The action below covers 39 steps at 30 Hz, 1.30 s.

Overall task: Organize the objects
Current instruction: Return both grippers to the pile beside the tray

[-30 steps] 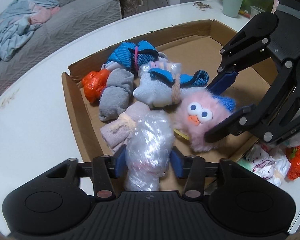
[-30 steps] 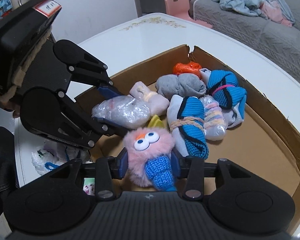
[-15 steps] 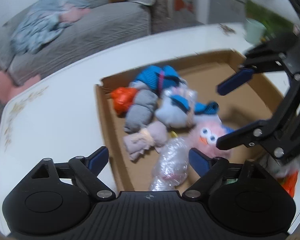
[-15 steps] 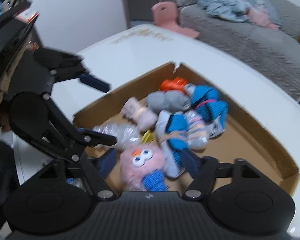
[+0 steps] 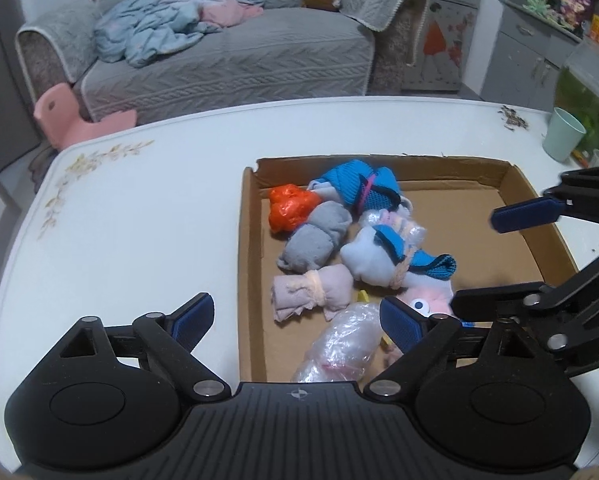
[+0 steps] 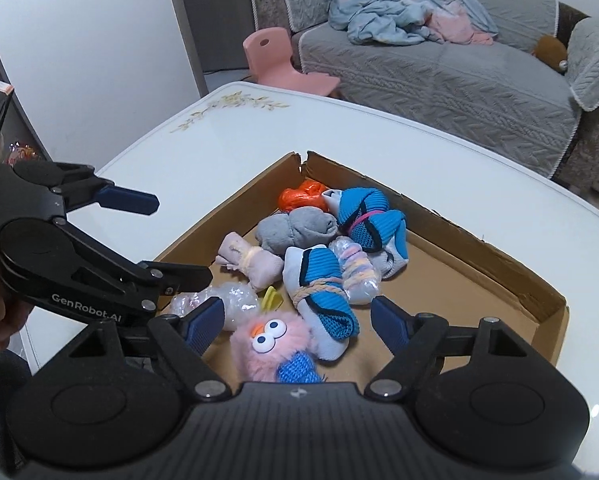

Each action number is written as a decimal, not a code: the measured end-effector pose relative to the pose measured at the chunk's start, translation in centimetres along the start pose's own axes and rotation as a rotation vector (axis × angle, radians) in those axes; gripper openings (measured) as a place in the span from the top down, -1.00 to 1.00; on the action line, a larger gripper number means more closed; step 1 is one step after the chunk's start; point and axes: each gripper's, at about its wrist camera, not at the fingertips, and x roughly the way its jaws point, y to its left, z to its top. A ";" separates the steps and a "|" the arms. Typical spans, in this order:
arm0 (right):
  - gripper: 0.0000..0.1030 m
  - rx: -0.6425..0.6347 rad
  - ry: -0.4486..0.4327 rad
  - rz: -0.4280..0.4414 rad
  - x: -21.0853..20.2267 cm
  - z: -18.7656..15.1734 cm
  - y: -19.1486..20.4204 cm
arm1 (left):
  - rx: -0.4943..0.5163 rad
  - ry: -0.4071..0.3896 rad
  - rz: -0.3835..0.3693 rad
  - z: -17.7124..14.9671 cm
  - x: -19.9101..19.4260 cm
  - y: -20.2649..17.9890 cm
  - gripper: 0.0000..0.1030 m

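Worktop [image 5: 139, 216] bare and white left of the box, plenty of room out to the rounded edge with the floral print. Left gripper [image 5: 297, 322] above the box's near-left corner, jaws wide apart, nothing between the pads; left pad over bare worktop, right pad over the box interior.

Cardboard box [image 5: 251, 280] shallow, low walls, torn notch at far-left corner. Contents bunched in the left half: orange bag [image 5: 289, 208] in the far corner, grey sock roll [image 5: 315, 242] touching it, blue mesh bundle [image 5: 359, 188] against the far wall, pale pink roll [image 5: 311, 296] nearer, white-and-blue bundle [image 5: 391, 256] mid-box, clear plastic-wrapped bundle [image 5: 343, 350] at the near wall, pink fuzzy toy [image 6: 273, 342] beside it. Right half of the box floor open cardboard.

Right gripper [image 6: 297, 324] over the near-right part of the box, jaws apart, toy below between them, pads not touching it. Mint cup [image 5: 563, 138] near the worktop's far-right edge, well apart from the box.
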 end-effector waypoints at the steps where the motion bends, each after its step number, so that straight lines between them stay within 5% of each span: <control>1: -0.54 0.009 0.000 -0.003 -0.2 -0.1 0.0 | -0.011 0.007 0.003 -0.1 0.0 0.0 -0.80; 13: -0.69 0.028 -0.020 -0.019 -3.2 -2.6 0.8 | -0.007 0.004 -0.033 -2.8 -2.1 -1.8 -0.81; 29: -0.78 0.077 0.052 -0.051 -5.4 -12.9 2.9 | -0.040 -0.008 -0.073 -14.5 -5.6 -1.7 -0.83; 39: -0.81 0.114 0.055 -0.125 -2.9 -15.3 3.9 | -0.078 -0.037 -0.070 -14.1 -4.1 -1.4 -0.86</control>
